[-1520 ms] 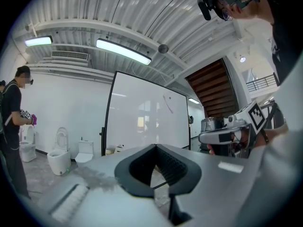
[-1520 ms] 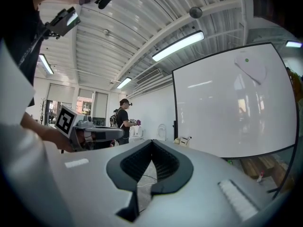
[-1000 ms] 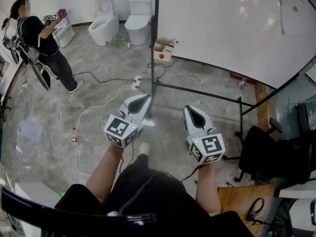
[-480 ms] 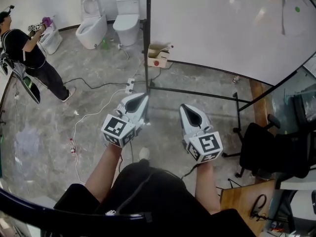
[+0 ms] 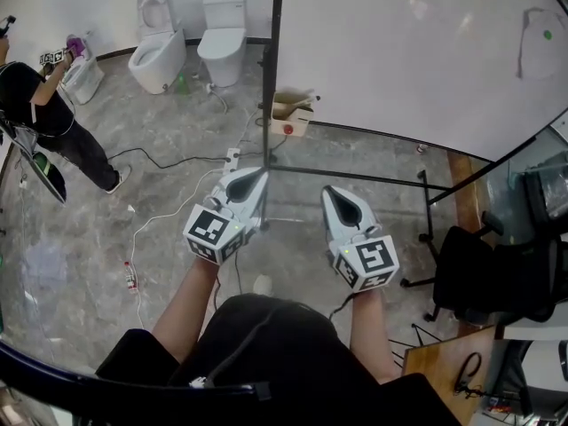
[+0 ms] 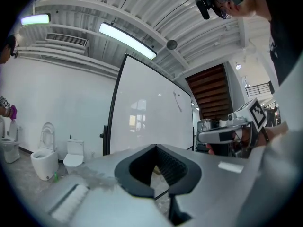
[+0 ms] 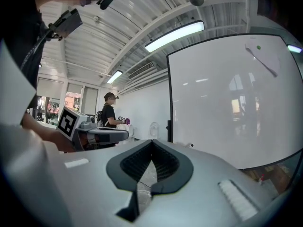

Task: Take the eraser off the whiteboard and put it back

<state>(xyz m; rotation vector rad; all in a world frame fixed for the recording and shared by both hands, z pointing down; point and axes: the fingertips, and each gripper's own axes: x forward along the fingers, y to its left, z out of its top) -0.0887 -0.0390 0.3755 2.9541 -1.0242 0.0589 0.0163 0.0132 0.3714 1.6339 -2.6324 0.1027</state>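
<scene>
- Left gripper (image 5: 253, 181): clenched, its jaws meeting at the tips with nothing between them, as its own view (image 6: 155, 145) confirms; held level at the wearer's left forearm.
- Right gripper (image 5: 337, 198): likewise clenched and empty (image 7: 151, 141); held level, beside the left one but apart from it.
- Floor (image 5: 89, 229): grey marbled surface lying under both grippers.
- Stand bars (image 5: 355, 174): black base rails of the board's frame; they cross the floor just ahead of the gripper tips, between the grippers and the board.
- Frame post (image 5: 275, 60): black upright at the board's left edge, rising in line with the left gripper.
- Cardboard box (image 5: 288, 114): open, with a red spot on its side; it sits at the foot of the post.
- Whiteboard (image 5: 399, 51): large white panel filling the upper right of the head view.
- Eraser (image 5: 538, 44): a pale patch with a green dot near the board's upper right corner, on the board surface and well apart from both grippers; too small for detail. It also shows in the right gripper view (image 7: 263, 56).
- Cables (image 5: 169, 207) and power strip (image 5: 235, 156): trailing over the floor left of the post.
- Toilets (image 5: 160, 47), (image 5: 220, 29): two white units against the far wall.
- Another person (image 5: 44, 114): standing at far left, well clear.
- Office chair (image 5: 497, 278): black, at right, beside a wooden desk (image 5: 439, 366).
</scene>
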